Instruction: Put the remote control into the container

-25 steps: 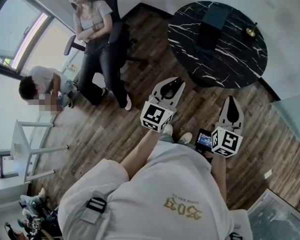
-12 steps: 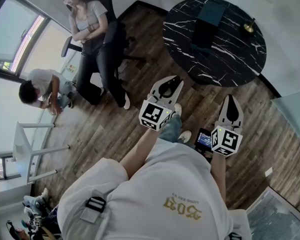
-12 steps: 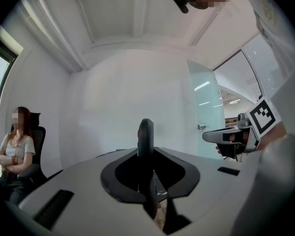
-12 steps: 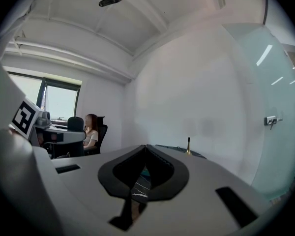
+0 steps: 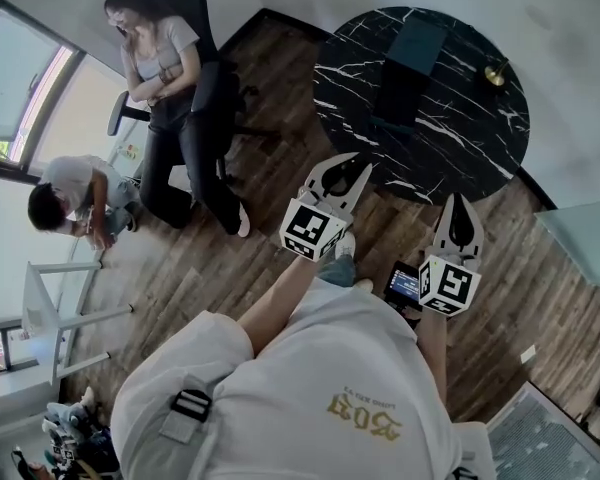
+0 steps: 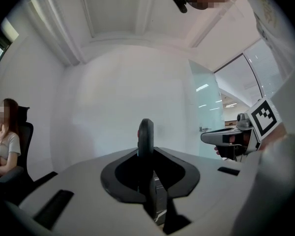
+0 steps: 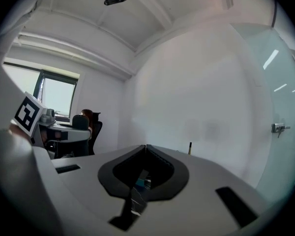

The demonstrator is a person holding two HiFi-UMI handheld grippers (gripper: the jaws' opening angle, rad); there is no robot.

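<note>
Table (image 5: 460,118) shifted leftward; left gripper (image 5: 345,173) clamps remote control (image 6: 146,134)

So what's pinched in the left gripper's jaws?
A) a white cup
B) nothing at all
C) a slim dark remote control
C: in the left gripper view, the left gripper has its jaws closed on a slim dark remote control, seen edge-on.

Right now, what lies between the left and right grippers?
Nothing sits between them. In the head view only bare wood floor shows under the gap between the left gripper, shut on the remote, and the right gripper, shut and empty.
</note>
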